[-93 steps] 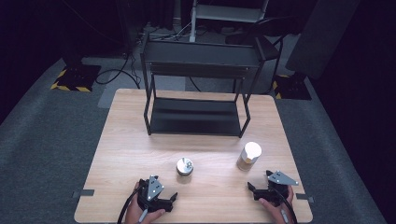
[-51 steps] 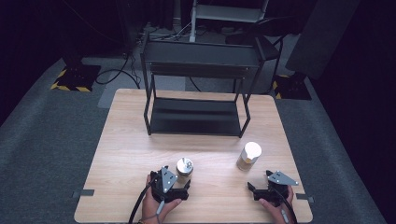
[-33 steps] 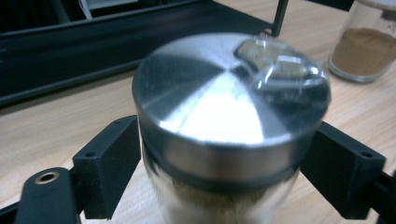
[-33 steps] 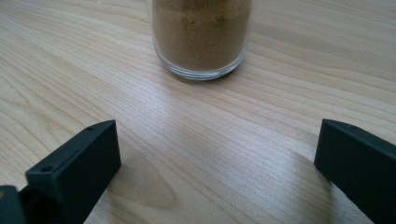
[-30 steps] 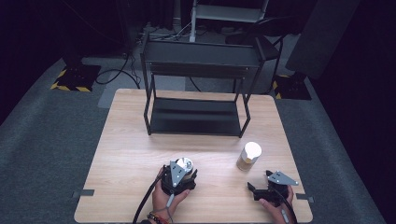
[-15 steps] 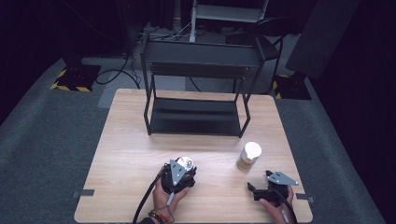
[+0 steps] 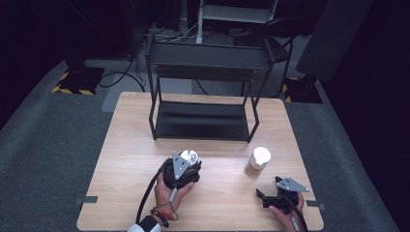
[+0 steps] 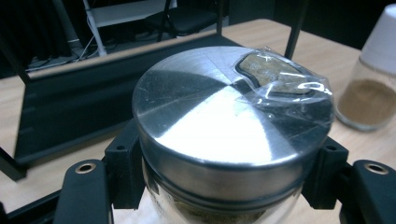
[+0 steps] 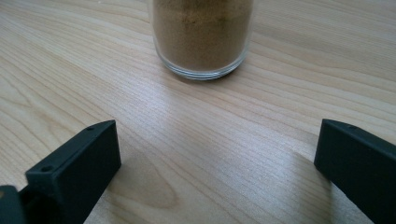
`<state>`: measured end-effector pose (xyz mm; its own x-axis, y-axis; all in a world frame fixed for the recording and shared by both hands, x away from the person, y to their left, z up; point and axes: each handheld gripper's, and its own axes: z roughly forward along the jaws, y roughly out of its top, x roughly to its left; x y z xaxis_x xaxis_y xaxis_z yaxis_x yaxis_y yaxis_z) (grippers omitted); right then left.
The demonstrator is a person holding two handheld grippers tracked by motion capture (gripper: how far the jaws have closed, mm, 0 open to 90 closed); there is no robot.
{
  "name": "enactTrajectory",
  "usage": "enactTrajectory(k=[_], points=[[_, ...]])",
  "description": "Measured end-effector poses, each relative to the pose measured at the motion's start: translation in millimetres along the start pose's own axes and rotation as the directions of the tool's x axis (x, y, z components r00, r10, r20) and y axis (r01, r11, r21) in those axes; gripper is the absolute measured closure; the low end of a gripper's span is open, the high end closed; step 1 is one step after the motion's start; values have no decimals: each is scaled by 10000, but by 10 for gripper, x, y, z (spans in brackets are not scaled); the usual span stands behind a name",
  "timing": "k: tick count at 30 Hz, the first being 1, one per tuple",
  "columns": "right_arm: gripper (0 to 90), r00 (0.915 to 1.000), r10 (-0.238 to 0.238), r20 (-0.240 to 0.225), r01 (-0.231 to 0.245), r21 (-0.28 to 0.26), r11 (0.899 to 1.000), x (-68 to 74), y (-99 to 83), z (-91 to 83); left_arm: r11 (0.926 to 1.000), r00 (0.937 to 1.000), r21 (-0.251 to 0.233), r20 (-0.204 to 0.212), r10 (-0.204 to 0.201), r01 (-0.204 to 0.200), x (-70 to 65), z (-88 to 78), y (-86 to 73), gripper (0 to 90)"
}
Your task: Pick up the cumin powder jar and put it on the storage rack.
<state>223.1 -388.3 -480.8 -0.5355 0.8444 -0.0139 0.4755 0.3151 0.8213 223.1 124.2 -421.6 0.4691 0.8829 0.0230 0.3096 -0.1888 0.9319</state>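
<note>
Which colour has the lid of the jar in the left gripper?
Shiny silver metal lid, clearest in the left gripper view.

Our left gripper (image 7: 186,166) is a black block topped by a grey three-cornered plate, a black cable trailing toward six o'clock. Beaded bracelets and a white cuff (image 7: 146,225) sit at that wrist. Our right gripper (image 7: 269,196) wears the same grey plate. Close up, the jaws are matte black, square-edged, each with a small screw hole.
</note>
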Motion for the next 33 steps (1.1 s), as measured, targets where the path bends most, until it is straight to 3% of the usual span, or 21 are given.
enactTrajectory(k=[6,22,33], points=[[0,10000,-6,5,6,-1,10000,2,0,-1,9990,9995,-373,-189,-244,237,112,7,288,305],[0,10000,-12,5,12,-1,10000,2,0,-1,9922,9978,-1231,-611,-251,174,249,95,1010,305],[0,10000,-75,-5,75,-31,10000,12,-6,-3,9908,9973,-1343,-688,-252,158,364,193,1410,306]])
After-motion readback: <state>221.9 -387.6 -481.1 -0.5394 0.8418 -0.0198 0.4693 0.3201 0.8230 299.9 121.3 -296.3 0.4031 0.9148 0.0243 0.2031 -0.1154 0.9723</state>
